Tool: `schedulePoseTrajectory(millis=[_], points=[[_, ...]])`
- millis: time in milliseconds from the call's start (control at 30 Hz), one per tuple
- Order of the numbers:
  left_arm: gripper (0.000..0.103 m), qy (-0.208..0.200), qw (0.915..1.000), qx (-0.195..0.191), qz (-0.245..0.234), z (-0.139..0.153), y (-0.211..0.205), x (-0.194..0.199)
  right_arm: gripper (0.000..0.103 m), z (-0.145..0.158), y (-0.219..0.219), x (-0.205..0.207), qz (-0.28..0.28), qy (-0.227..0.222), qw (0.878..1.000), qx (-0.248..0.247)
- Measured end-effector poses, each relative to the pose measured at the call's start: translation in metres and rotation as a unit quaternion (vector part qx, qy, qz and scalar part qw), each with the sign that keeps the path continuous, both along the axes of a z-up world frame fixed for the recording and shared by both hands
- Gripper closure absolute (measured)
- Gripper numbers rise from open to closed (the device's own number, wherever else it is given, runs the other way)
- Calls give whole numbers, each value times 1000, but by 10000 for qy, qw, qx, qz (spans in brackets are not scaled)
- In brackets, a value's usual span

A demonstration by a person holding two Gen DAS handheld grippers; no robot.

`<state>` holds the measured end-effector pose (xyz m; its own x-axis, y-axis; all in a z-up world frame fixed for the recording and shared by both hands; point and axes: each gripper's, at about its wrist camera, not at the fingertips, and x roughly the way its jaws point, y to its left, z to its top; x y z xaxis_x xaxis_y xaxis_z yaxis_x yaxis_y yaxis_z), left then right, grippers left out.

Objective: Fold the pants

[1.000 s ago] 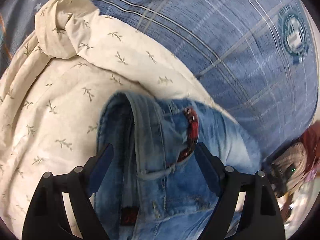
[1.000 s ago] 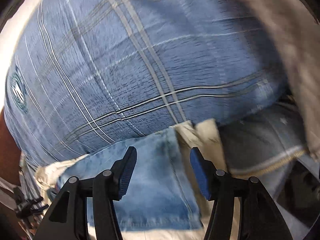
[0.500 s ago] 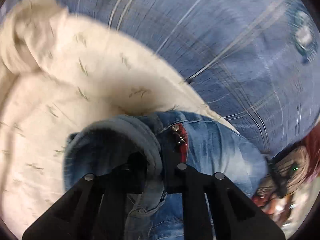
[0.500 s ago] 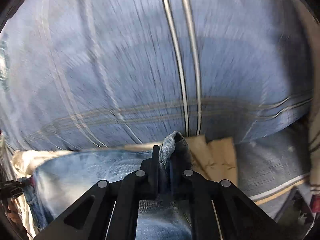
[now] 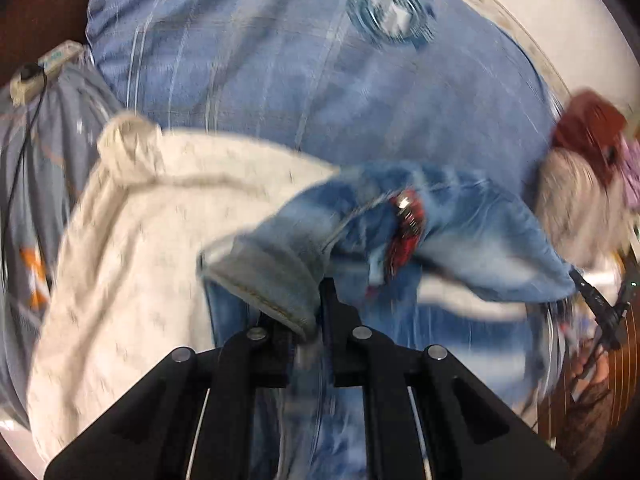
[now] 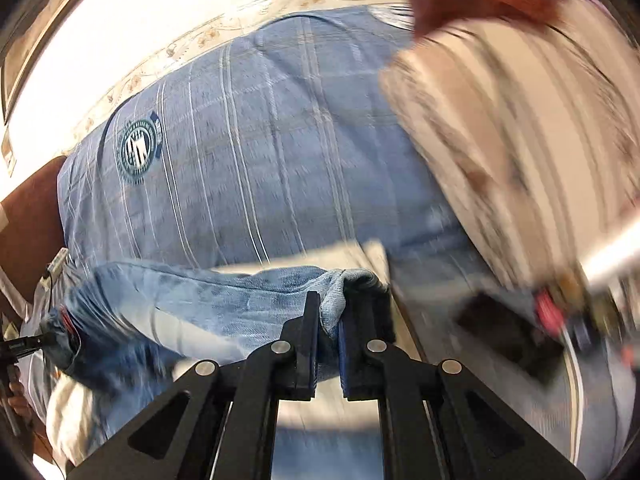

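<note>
The pants are light blue jeans (image 5: 472, 240) with a red patch (image 5: 406, 224) near the waist. My left gripper (image 5: 310, 312) is shut on a rolled edge of the jeans and holds it up off the bed. In the right wrist view my right gripper (image 6: 329, 320) is shut on another edge of the jeans (image 6: 208, 304), also lifted. The denim hangs stretched between the two grippers. Both views are blurred by motion.
A blue plaid bedcover (image 5: 304, 68) (image 6: 256, 168) with a round crest (image 6: 137, 148) lies beneath. A cream leaf-print blanket (image 5: 132, 240) is heaped at left. A beige and red cloth pile (image 6: 512, 112) sits at right. A white wall (image 6: 120, 20) is behind.
Both grippers went from open over the jeans to shut on denim, then lifted. The jeans have risen off the bed and both cameras now look higher, toward the wall.
</note>
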<state>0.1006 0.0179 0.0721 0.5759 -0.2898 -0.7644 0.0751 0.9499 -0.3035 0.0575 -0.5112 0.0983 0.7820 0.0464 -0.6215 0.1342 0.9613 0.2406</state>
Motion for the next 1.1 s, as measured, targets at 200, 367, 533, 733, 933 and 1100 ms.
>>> schedulePoseTrajectory(millis=[200,367,533,733,933,1100], points=[[87,845,9956,78,-394,-71,10,-46,85,-87,-29,-84,-958,1021,9881,643],[83,881,9932,-763,-70,-67,57,-83,80,-74,-29,-126,-1195,754,9843,1054],[16,613,9848,-1582,370,-54,71,-92,19,-52,8,-116,-512,270,9767,2065],[16,1243,9694,-2074,425,-85,49,-61,19,-94,79,-55,428,1027,9485,2967],[16,1703,9602,-2100,707,-115,36,-24,23,-123,100,-16,195,1226,9366,3276],[68,1476,9664,-1990,681,-101,36,-15,101,-113,103,-11,429,1140,9337,3366]])
